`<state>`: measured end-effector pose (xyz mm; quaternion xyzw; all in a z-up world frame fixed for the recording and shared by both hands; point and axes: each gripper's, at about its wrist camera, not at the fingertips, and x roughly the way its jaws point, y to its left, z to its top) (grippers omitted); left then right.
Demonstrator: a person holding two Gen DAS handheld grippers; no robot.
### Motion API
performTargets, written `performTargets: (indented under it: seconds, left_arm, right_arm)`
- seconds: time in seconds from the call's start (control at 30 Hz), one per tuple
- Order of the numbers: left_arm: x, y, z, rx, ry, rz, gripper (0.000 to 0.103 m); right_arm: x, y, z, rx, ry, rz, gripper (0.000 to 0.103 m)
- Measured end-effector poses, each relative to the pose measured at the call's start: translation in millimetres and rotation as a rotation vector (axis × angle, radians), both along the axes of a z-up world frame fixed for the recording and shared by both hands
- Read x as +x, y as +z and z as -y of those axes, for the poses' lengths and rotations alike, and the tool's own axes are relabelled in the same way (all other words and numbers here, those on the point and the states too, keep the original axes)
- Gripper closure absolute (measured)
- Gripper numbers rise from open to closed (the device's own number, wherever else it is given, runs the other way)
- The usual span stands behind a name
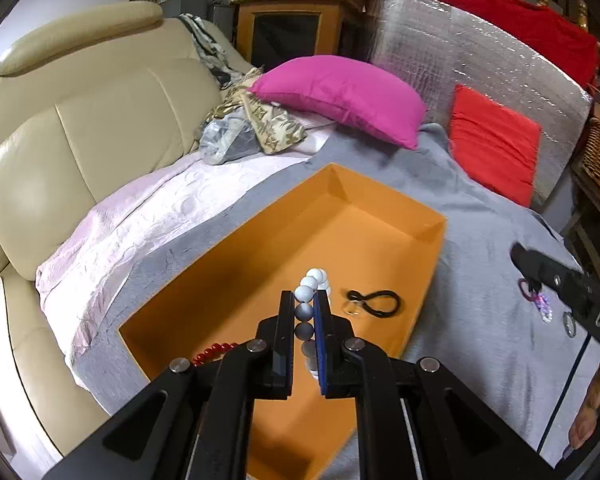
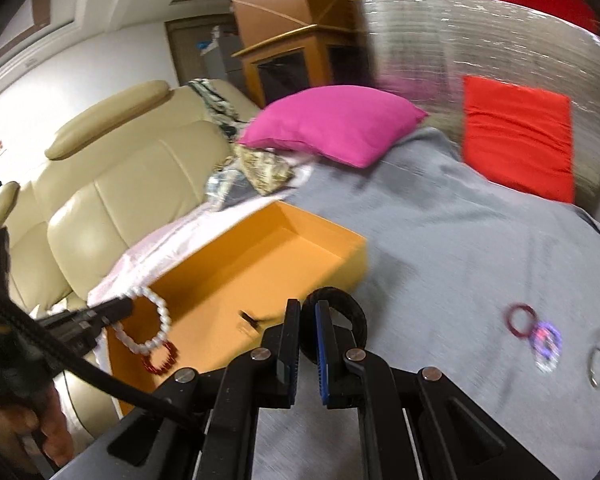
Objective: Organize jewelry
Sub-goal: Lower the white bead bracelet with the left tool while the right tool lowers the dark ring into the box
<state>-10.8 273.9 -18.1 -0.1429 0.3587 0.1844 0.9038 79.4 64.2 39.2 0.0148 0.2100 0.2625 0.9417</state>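
An orange box (image 1: 380,220) lies open on a grey blanket (image 1: 480,320). My left gripper (image 1: 304,304) is shut on a white bead bracelet (image 1: 305,293) and holds it over the box. In the box lie a black cord loop (image 1: 380,302) and a red bead bracelet (image 1: 214,352). In the right wrist view my right gripper (image 2: 309,312) is shut on a black ring bracelet (image 2: 356,312), above the blanket beside the box (image 2: 260,264). The left gripper (image 2: 112,308) with the white bracelet (image 2: 160,320) shows there too. Small rings (image 2: 520,320) lie on the blanket at the right.
A beige leather sofa (image 1: 80,140) stands at the left. A pink pillow (image 1: 340,96) and a red cushion (image 1: 496,144) lie at the back before a silver foil sheet (image 1: 460,56). A pale pink quilt (image 1: 160,208) lies beside the box.
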Motion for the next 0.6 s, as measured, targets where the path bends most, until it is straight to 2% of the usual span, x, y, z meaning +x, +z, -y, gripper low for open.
performTargets:
  seconds: [0.27,0.6]
  left_arm:
    - [24.1,-27.5,-31.0,-0.032,0.033,-0.061,0.094]
    - [42.4,-50.0,-45.1,-0.061,0.041,-0.106,0.094]
  right_arm:
    - [55.0,7.6,-71.8,-0.040,0.065,-0.034,0.095]
    - [124.4,-12.8,-105.1,-0.104,0.069,-0.142,0.095]
